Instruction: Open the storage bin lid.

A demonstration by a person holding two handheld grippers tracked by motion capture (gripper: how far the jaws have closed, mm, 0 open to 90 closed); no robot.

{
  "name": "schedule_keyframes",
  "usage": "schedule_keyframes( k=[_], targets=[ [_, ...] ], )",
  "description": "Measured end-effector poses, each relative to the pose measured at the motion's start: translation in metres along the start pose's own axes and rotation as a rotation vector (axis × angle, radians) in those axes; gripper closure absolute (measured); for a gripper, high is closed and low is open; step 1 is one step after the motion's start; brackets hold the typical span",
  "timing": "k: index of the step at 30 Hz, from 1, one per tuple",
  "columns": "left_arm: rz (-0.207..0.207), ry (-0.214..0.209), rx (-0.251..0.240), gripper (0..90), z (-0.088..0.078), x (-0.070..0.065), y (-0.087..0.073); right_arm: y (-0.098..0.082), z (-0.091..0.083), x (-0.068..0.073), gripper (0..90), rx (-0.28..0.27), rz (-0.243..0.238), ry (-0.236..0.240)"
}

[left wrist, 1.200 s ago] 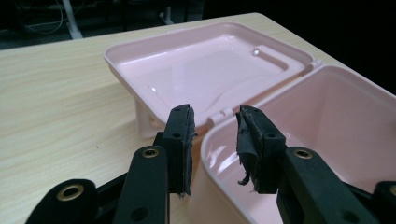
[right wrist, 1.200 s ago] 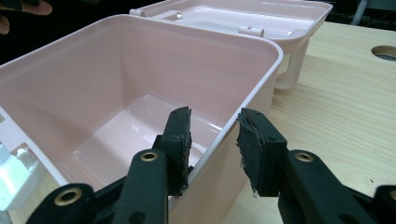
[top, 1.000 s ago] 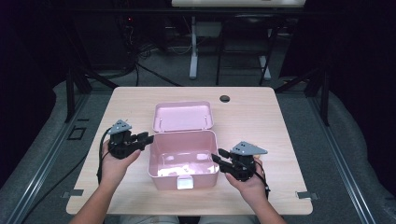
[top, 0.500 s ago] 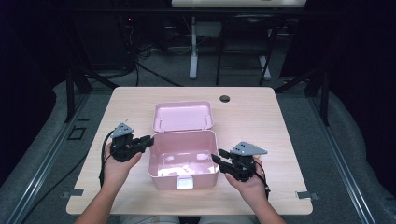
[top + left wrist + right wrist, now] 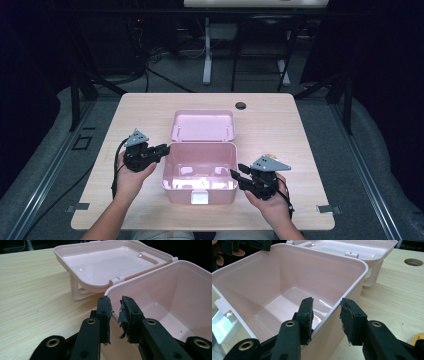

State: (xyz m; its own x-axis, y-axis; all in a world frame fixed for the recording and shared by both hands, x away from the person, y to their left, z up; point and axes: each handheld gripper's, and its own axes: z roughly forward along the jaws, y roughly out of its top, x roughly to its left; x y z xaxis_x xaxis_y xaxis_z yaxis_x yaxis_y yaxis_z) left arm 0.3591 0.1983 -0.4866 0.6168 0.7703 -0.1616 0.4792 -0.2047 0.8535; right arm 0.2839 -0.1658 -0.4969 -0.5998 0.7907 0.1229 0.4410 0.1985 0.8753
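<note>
High view: one pale pink plastic box (image 5: 200, 172) near the front middle of the light wooden table (image 5: 300, 130), hinged lid (image 5: 202, 125) thrown back flat behind it, white latch (image 5: 199, 198) at the front. Inside, bare glossy floor, no contents seen. Two grippers, one per side wall. Left gripper (image 5: 115, 308) astride the box's left rim, jaws narrowly parted, not pressing it. Right gripper (image 5: 325, 311) straddling the right wall, jaws wider apart, gripping nothing.
</note>
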Motion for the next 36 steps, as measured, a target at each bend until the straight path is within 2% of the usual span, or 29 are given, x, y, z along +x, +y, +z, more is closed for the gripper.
schedule_keyframes(
  k=[6, 10, 15, 21, 26, 29, 36],
  targets=[
    [-0.002, -0.012, 0.001, 76.4, 0.001, 0.000, 0.000, -0.003, -0.004, -0.001, 59.3, -0.005, 0.021, 0.010],
    [-0.014, -0.027, 0.002, 70.9, 0.002, 0.000, -0.003, -0.004, -0.006, -0.001, 52.4, -0.019, 0.023, 0.013],
    [-0.022, -0.027, -0.020, 65.8, -0.004, 0.000, -0.002, 0.000, -0.011, -0.003, 49.2, -0.050, 0.028, 0.019],
    [-0.025, -0.015, -0.027, 60.9, -0.010, 0.003, -0.004, 0.003, -0.017, -0.008, 46.6, -0.079, 0.008, 0.030],
    [-0.037, 0.001, -0.028, 55.9, -0.016, 0.008, -0.007, 0.007, -0.019, -0.013, 43.3, -0.080, -0.007, 0.029],
    [-0.046, -0.005, -0.032, 54.5, -0.020, 0.009, -0.006, 0.010, -0.019, -0.018, 41.1, -0.088, -0.017, 0.030],
    [-0.023, -0.003, -0.033, 52.5, -0.025, 0.009, -0.004, 0.018, -0.024, -0.033, 38.0, -0.061, 0.035, 0.015]
  ],
)
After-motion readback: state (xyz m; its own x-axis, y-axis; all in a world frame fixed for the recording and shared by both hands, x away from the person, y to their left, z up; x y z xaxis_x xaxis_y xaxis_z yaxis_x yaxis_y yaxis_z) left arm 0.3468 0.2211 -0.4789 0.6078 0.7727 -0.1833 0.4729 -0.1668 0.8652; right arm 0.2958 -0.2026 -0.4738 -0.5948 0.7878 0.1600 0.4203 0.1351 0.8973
